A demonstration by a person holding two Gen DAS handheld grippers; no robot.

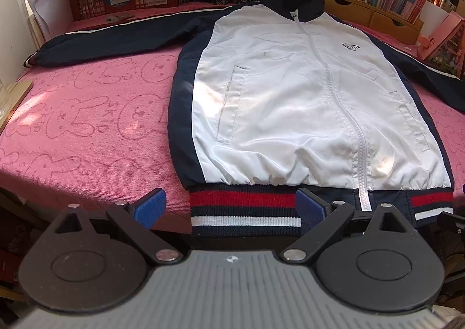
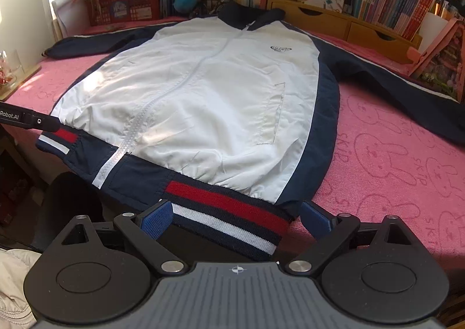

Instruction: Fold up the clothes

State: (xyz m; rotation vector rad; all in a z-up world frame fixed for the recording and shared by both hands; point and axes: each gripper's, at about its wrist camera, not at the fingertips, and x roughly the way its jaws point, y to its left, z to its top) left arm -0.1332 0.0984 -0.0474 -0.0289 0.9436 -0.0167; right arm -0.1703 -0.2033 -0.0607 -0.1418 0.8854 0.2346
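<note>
- Blue pads of my left gripper (image 1: pixel 231 206) sit spread wide at the near edge, the striped ribbed hem (image 1: pixel 245 209) of the jacket lying between them, not pinched.
- My right gripper (image 2: pixel 237 220) is spread the same way, its fingers standing either side of the other hem section (image 2: pixel 229 221); nothing is clamped there either.
- Beyond both sets of fingers the white and navy zip jacket (image 1: pixel 305 90) lies face up and flat on the pink rabbit-print cloth (image 1: pixel 87 125), collar far from me, hem hanging slightly over the near edge.
- One navy sleeve (image 1: pixel 116 38) stretches out to the left of my left fingers; the other sleeve (image 2: pixel 407 81) runs off to the right of my right fingers.
- I judge this as the very start: garment laid out, no fold made, both grippers lined up on the hem.
- Next, I think, each gripper must close on its hem section, pinching both layers, so the bottom can be lifted evenly toward the collar without dragging the slippery shell.
</note>
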